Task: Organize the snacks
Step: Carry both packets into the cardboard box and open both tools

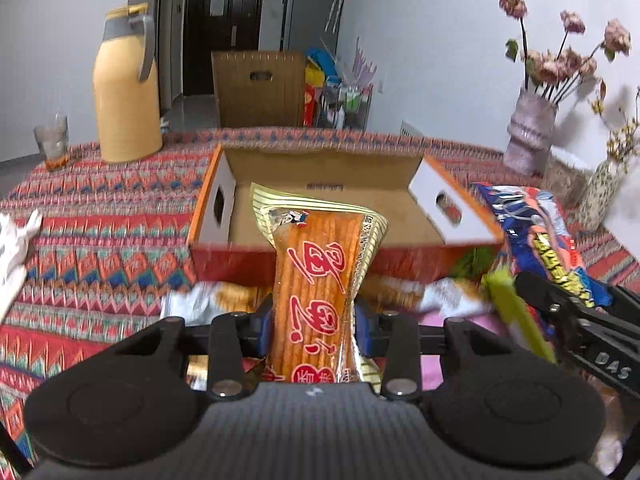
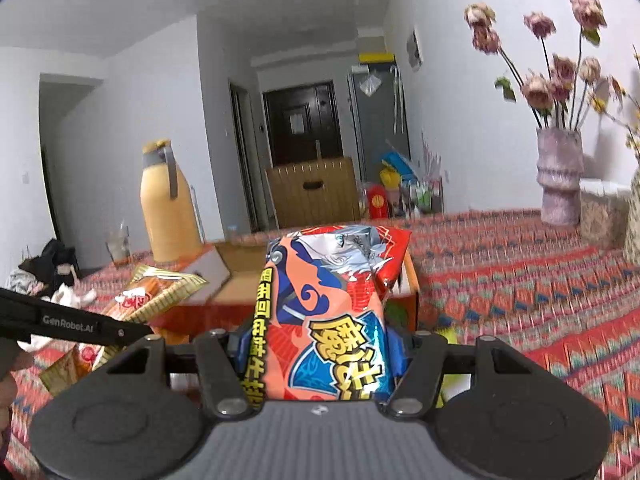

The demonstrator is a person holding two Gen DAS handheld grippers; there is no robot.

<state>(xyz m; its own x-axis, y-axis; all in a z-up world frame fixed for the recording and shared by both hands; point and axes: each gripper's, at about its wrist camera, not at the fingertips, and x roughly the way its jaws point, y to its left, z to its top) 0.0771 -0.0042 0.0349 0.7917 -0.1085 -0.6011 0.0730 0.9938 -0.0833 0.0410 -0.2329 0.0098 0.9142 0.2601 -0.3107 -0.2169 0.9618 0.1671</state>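
My left gripper (image 1: 314,326) is shut on an orange snack packet (image 1: 316,288) with red characters and a gold striped edge, held upright above the table in front of the open cardboard box (image 1: 320,168). The same orange packet (image 2: 148,296) shows at the left of the right wrist view. My right gripper (image 2: 320,350) is shut on a blue-and-salmon snack bag (image 2: 332,320), lifted before the box (image 2: 236,264). That bag (image 1: 536,236) appears at the right of the left wrist view. More snack packets (image 1: 224,298) lie blurred on the table below, in front of the box.
A yellow thermos jug (image 1: 124,92) and a glass (image 1: 52,142) stand at the back left on the patterned tablecloth (image 1: 100,232). A vase of dried flowers (image 1: 528,132) and a second vase (image 1: 600,192) stand at the right. A white cloth (image 1: 16,240) lies at the left edge.
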